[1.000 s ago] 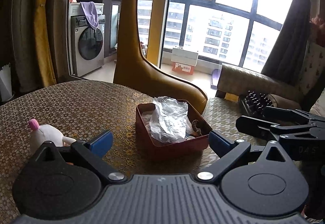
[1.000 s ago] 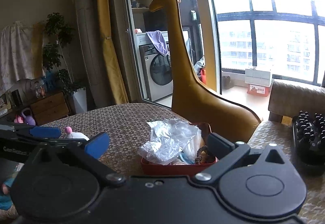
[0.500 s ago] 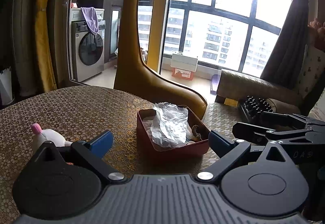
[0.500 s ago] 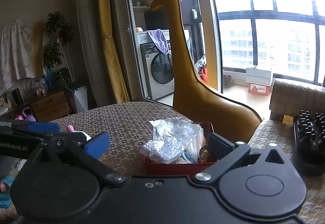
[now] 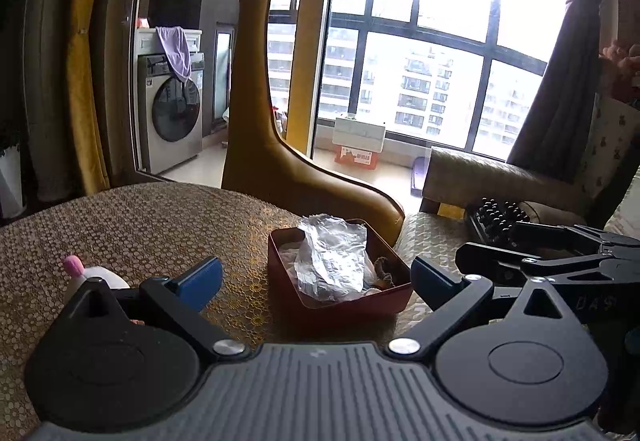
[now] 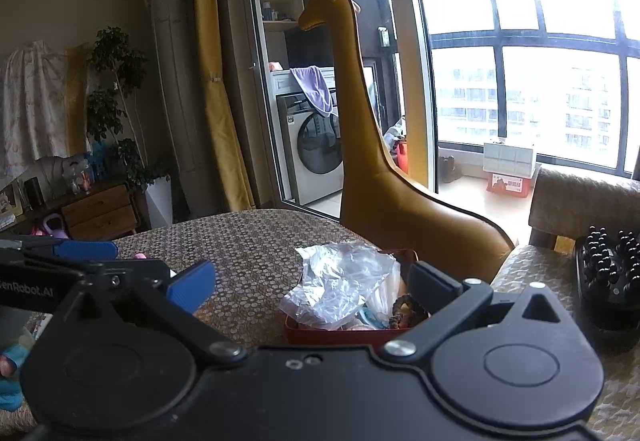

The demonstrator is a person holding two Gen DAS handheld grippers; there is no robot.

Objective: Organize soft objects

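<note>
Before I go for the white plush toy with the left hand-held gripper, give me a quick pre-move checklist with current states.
1. Left hand-held gripper open and holding nothing: ok.
2. Right hand-held gripper open and holding nothing: ok.
3. White plush toy in view on the table: ok, though partly hidden behind the left finger.
4. Toy lined up between the fingers: not ok, it sits off to the left.
5. Space in the red box: cannot tell; a crumpled plastic bag fills much of it.
</note>
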